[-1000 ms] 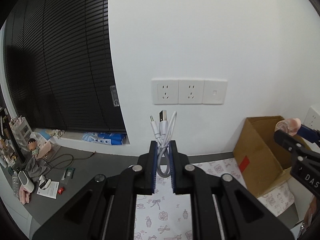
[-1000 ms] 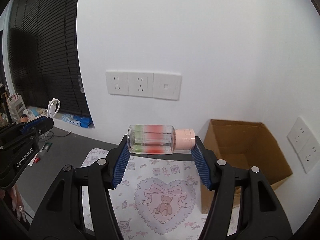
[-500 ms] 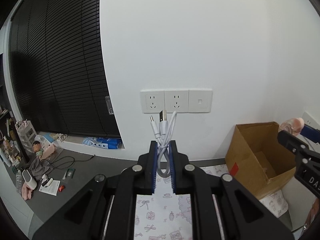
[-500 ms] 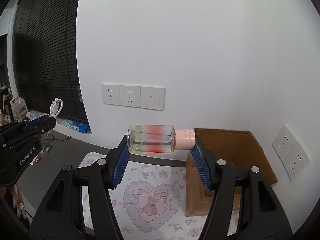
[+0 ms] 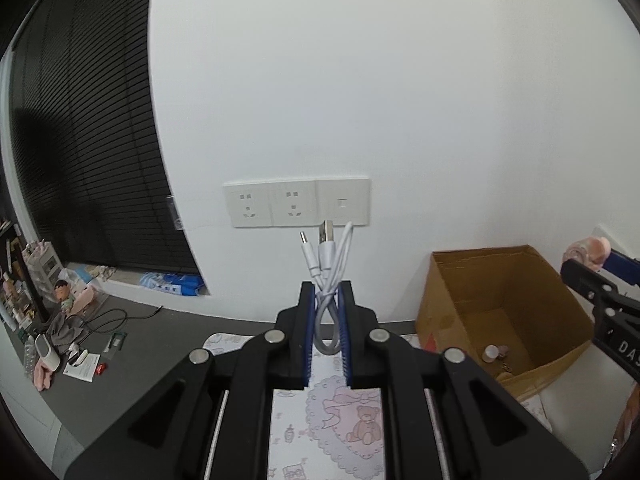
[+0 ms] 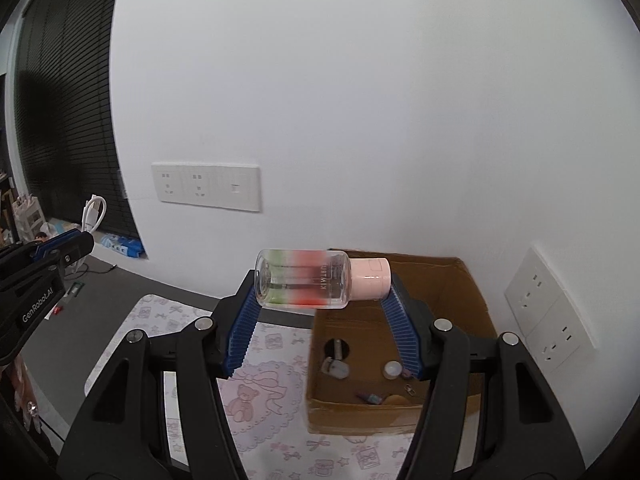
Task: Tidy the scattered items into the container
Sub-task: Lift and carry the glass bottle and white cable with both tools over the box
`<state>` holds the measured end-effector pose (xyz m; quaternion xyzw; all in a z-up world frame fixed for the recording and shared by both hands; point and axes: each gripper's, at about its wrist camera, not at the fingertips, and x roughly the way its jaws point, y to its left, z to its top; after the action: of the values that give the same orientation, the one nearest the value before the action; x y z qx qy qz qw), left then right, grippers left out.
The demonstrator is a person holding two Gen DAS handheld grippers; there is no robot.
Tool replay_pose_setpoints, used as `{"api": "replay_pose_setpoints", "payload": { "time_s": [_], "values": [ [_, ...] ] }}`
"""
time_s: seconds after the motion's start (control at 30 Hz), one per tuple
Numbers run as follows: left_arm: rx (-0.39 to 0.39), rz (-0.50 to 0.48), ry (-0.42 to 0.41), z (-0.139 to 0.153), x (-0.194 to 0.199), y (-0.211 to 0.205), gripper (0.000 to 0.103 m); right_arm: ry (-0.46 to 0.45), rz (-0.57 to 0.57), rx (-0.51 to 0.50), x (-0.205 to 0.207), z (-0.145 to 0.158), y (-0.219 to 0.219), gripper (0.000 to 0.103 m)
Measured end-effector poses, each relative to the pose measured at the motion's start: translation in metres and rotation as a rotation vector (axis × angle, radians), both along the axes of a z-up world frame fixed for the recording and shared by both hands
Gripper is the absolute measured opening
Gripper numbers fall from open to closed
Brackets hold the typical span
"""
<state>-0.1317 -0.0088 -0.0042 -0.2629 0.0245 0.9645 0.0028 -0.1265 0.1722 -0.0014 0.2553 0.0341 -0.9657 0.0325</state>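
Carrying both loads closer, you now have the right gripper [image 6: 320,292] clamping the bottle [image 6: 316,282] over the cardboard box [image 6: 468,280], the left gripper [image 5: 327,308] pinching the white cable [image 5: 326,272] beside it, ready for release.

white cable [image 5: 328,276], brown box [image 6: 460,280], pink bear-print mat [image 6: 256,392], black blinds [image 5: 80,160]

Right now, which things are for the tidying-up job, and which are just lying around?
For the job:
- white cable, pinched in the left gripper
- clear bottle with pink cap, held in the right gripper
- cardboard box, with a few small things already inside

Just lying about:
- wall sockets
- black blinds
- clutter on the floor
- teddy-bear mat
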Motion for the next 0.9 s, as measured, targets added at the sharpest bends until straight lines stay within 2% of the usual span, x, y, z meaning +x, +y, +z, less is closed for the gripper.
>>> {"api": "replay_pose_setpoints", "payload": {
  "time_s": [0.5, 0.9],
  "values": [
    [-0.009, -0.228, -0.059, -0.009, -0.051, 0.091, 0.011, -0.057, -0.216, -0.003, -0.014, -0.016, 0.075, 0.062],
    [-0.039, -0.351, -0.164, -0.056, -0.094, 0.15, 0.011, -0.135, -0.327, -0.018, -0.034, -0.05, 0.12, 0.063]
  ]
}}
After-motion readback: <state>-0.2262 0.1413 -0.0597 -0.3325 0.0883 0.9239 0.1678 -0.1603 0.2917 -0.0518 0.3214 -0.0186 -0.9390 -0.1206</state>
